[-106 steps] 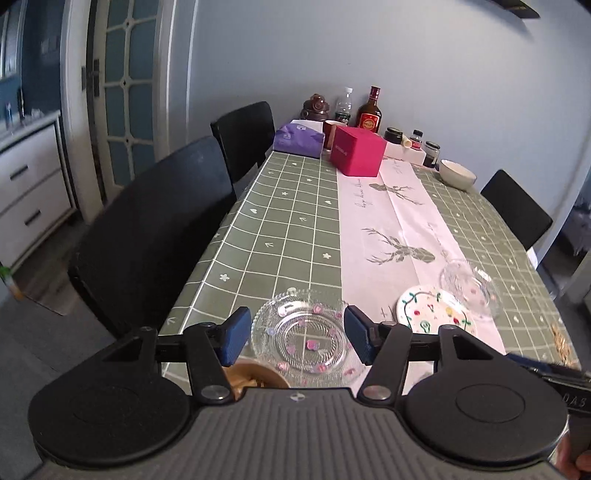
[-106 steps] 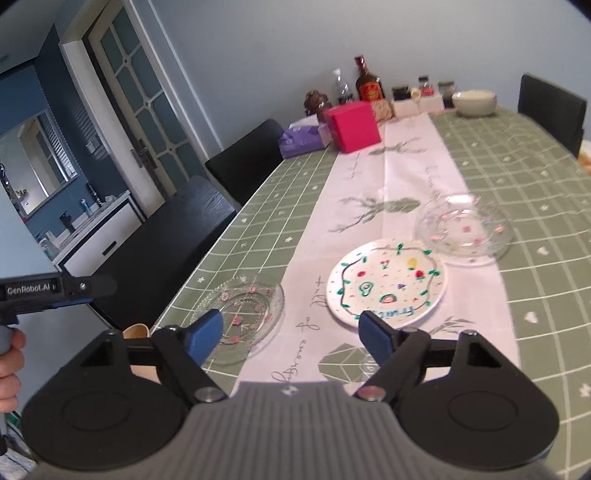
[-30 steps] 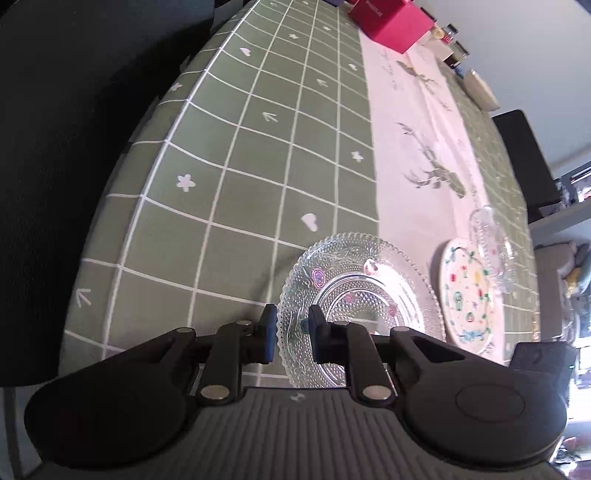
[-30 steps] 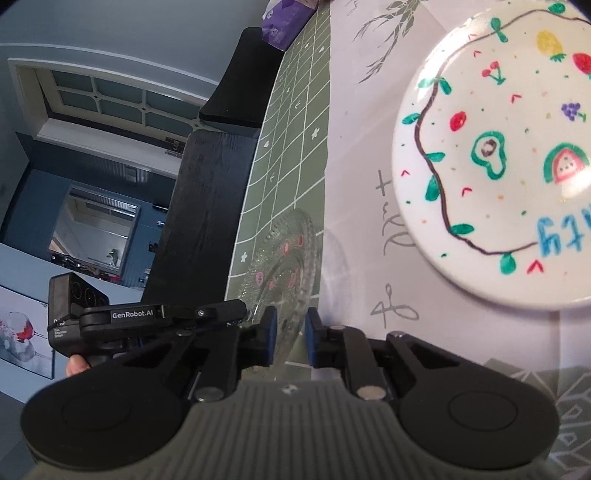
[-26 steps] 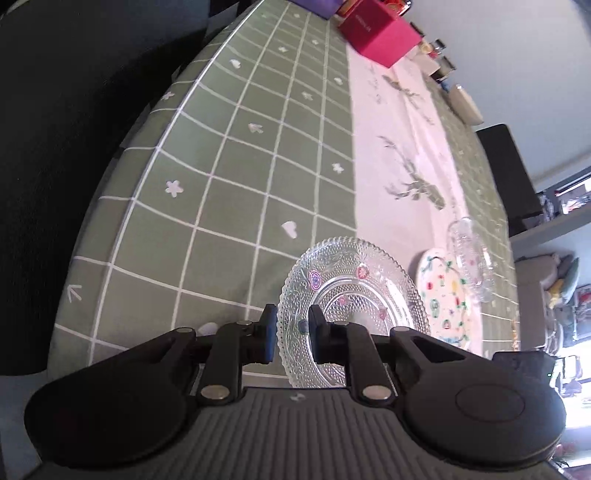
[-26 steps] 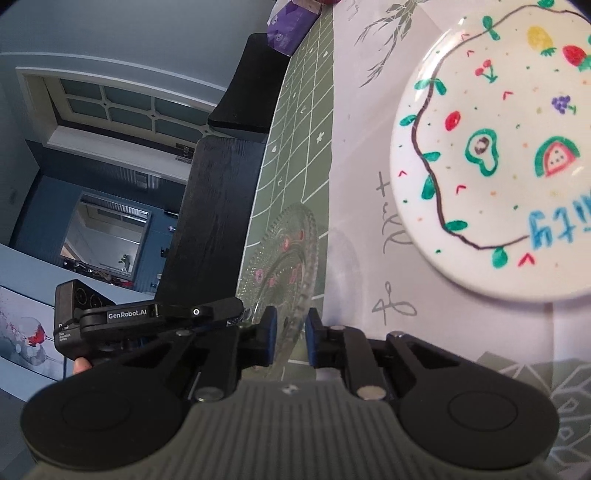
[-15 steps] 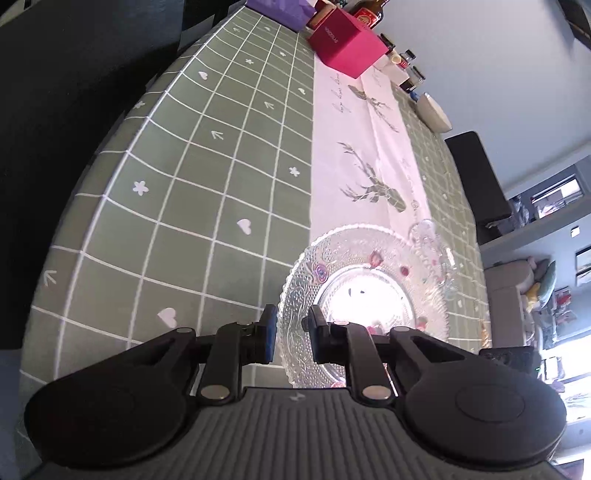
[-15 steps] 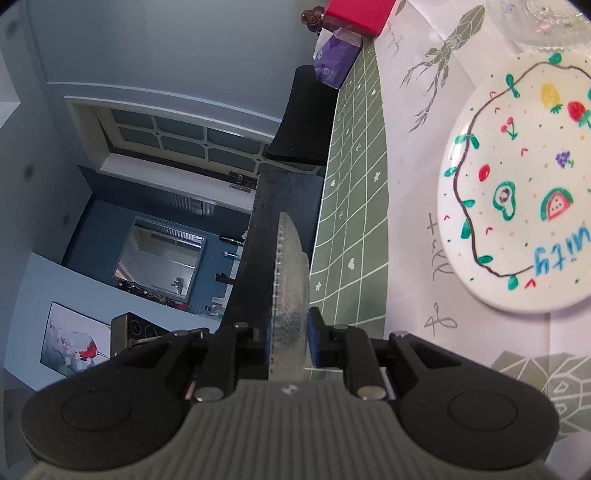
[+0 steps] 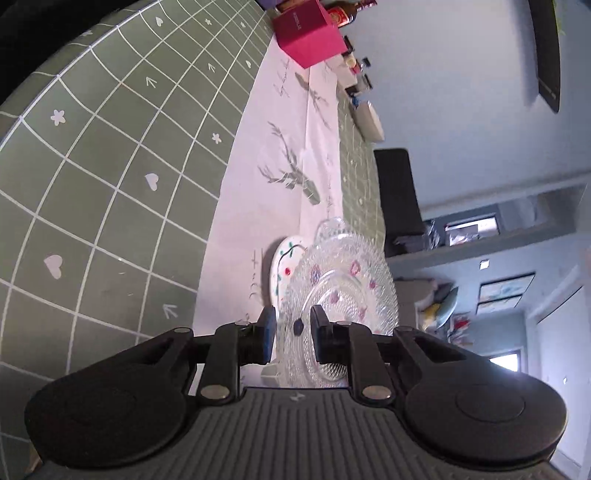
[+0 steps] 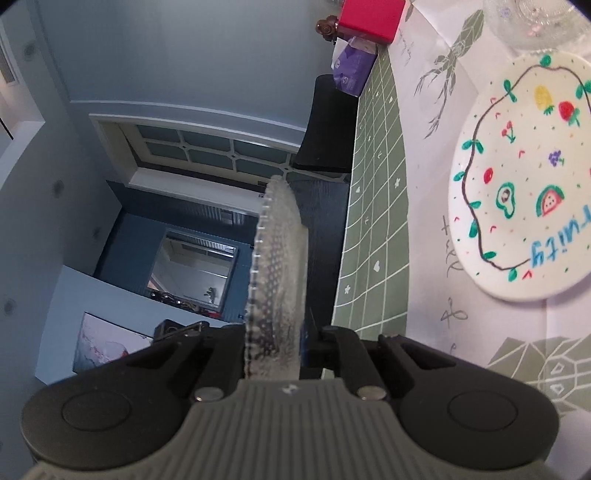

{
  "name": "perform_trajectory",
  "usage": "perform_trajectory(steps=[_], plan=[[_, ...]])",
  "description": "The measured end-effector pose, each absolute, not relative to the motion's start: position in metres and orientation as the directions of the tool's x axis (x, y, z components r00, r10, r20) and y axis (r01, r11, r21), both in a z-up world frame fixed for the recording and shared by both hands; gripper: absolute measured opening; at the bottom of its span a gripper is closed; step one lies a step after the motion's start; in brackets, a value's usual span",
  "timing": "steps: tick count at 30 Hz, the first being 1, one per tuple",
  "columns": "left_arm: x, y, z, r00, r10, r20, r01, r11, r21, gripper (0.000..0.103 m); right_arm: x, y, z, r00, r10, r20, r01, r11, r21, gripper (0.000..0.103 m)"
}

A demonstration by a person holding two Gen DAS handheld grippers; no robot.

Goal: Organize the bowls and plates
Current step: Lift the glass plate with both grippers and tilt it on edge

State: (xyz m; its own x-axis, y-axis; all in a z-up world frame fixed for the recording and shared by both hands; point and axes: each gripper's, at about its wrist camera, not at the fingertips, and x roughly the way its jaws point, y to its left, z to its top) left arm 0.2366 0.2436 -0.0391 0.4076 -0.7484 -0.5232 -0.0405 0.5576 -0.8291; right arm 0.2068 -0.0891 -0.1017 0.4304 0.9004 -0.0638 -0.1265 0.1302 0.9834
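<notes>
You're pinching the glass plate [image 10: 277, 280] by its rim in both hand-held grippers, right [image 10: 275, 345] and left [image 9: 292, 332], left jaws easing apart, carrying it toward the fruit-painted plate [image 10: 524, 177] ahead, presumably for stacking.

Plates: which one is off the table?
The clear flower-dotted glass plate, clamped by its rim and tilted up. The white fruit-painted plate and the other glass dish lie flat on the cloth.
</notes>
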Motion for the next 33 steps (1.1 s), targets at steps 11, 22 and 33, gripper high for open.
perform_trajectory(steps=[11,22,33], plan=[[0.202,0.222,-0.009,0.479,-0.772,-0.418,-0.044,0.454,-0.89,0.012,0.185,-0.113,-0.08,0.437,0.899,0.027,-0.099,0.018,0.995,0.007],[0.129,0.159,0.038,0.426,-0.836,-0.345,0.107,0.425,-0.899,0.011,0.092,-0.179,0.005,0.502,0.864,-0.029,-0.14,0.114,0.984,0.007],[0.07,0.086,0.029,0.244,-0.871,-0.427,0.288,0.486,-0.825,0.014,-0.02,-0.248,-0.015,0.59,0.807,-0.037,-0.087,0.109,0.99,0.007]])
